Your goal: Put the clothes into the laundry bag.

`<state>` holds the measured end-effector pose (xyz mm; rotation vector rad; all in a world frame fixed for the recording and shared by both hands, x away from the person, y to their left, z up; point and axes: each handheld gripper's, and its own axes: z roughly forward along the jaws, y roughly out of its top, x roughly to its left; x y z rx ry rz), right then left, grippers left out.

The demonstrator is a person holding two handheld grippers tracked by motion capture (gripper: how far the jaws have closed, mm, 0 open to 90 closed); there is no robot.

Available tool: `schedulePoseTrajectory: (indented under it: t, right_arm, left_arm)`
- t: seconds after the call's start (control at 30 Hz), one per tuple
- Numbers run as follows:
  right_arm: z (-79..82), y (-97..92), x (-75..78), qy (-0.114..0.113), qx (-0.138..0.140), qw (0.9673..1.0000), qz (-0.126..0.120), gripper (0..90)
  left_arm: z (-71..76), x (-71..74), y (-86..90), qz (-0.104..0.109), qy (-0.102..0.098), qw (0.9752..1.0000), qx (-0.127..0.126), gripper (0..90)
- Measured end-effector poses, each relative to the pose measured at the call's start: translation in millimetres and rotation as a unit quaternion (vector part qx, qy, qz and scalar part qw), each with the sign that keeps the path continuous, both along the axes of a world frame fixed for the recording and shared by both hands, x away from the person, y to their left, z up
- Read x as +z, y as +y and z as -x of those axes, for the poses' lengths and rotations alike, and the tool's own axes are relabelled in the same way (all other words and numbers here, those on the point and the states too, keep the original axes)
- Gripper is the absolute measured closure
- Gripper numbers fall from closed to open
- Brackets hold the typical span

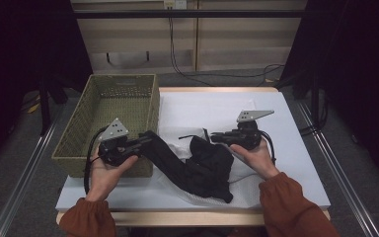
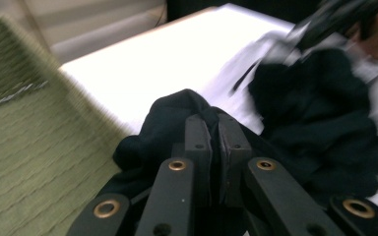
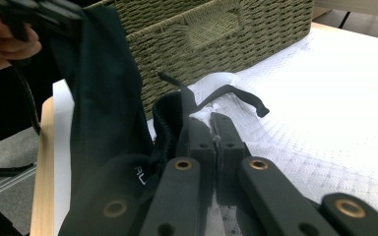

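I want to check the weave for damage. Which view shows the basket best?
The right gripper view: the basket is sharp, weave and handle slot clear. The high view shows its whole shape, small; the left gripper view a blurred wall.

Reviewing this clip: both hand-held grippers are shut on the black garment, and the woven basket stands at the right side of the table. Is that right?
Not quite. The woven basket stands at the left side of the table, beside the left hand-held gripper, as the high view shows. The rest holds: the left and the right hand-held gripper are both shut on the black garment.
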<state>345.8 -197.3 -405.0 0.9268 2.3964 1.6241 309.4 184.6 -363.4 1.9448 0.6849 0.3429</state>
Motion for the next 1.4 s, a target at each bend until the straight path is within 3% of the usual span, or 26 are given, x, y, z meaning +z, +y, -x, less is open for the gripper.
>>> schedulePoseTrajectory:
  t: [0.2,0.27,0.63,0.87,1.2,1.4]
  right_arm:
    - [0.1,-0.2,-0.1,0.001,0.0,1.0,-0.001,89.2]
    - [-0.5,0.0,-0.8,0.003,0.001,1.0,-0.001,89.2]
    - [-0.9,-0.4,-0.9,0.006,0.001,1.0,-0.004,89.3]
    - [-1.2,-0.4,-1.0,0.007,0.003,1.0,-0.005,89.3]
    - [-1.3,-0.6,-1.3,0.006,0.004,1.0,-0.006,89.3]
    - [-0.8,-0.2,-1.5,0.007,0.004,1.0,-0.005,89.3]
  left_arm:
    - [8.6,15.4,-26.3,0.013,-0.022,0.9989,-0.039,85.3]
    - [10.4,19.5,-34.3,0.008,-0.029,0.9985,-0.046,85.3]
    - [10.1,26.8,-75.4,0.016,-0.032,0.9956,-0.087,85.3]
    - [8.5,34.2,-104.0,0.011,-0.031,0.9916,-0.125,85.3]
    - [9.3,28.2,-134.6,0.016,-0.017,0.9866,-0.162,85.2]
    - [4.4,6.6,-136.8,0.024,0.008,0.9868,-0.16,85.1]
